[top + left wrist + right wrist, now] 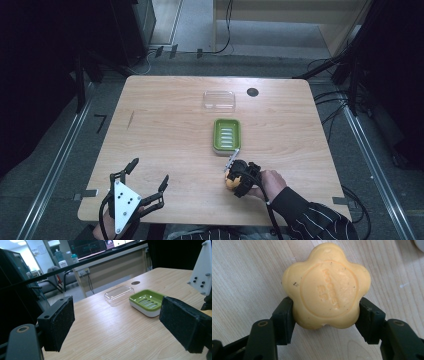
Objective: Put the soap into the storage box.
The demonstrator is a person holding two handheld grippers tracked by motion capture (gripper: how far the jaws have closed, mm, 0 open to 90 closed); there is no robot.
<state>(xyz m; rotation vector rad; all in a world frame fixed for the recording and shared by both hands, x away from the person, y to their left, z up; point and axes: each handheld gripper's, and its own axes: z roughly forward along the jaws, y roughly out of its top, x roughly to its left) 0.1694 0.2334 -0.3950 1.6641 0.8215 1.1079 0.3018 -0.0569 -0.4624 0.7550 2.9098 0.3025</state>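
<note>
A: What is observed at the lower left of the high view?

B: The left gripper (150,184) is seen there, held over the near edge of the table (165,130). Its jaws are spread wide apart, with nothing between them. In the left gripper view, bare wood is seen between the two black pads (58,322).

A: What is located at the centre?

B: A clear lid (219,99) is placed toward the upper centre of the high view, and a green soap dish (227,134) lies just below it. The dish is set with its long axis running from top to bottom of the frame.

A: Where is the soap?

B: The yellow soap (229,181) is found right of centre, toward the bottom of the high view, below the dish and apart from it. The right gripper (234,176) is clamped on it. In the right gripper view the soap (325,286) is shown lying flat on the wood, stamped face up, pressed by a jaw on each side. It is flower-shaped with rounded lobes, so no long axis can be assigned. The stamped lettering is too faint to be read.
</note>
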